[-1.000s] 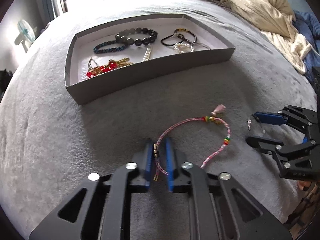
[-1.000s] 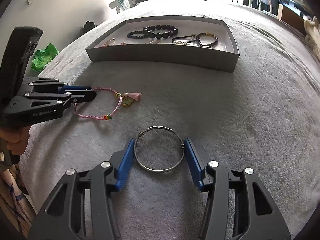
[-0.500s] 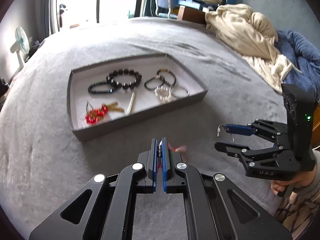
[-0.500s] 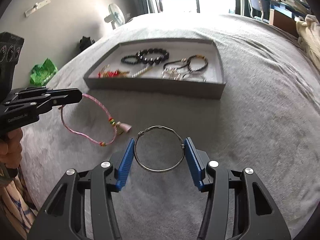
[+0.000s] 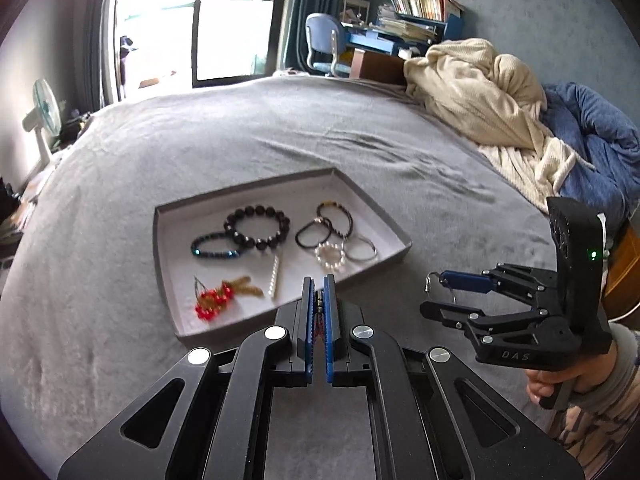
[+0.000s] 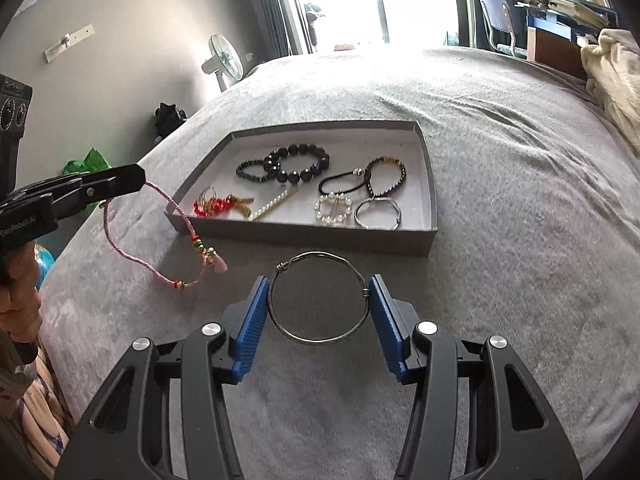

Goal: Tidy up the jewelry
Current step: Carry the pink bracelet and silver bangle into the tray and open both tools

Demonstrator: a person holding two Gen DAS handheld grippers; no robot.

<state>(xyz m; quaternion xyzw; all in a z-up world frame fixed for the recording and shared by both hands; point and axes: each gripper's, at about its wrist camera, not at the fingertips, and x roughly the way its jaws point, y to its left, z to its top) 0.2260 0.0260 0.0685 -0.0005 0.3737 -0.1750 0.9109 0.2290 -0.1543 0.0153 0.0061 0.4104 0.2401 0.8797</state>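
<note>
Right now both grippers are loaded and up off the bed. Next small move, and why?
Probably carry both forward over the tray. The left gripper dangles the pink cord bracelet, the right gripper clamps the wire bangle, both short of the tray's near wall.

"DAS" on right hand-held gripper (image 5: 438, 296); "GenRobot.AI" on left hand-held gripper (image 6: 136, 178).
</note>
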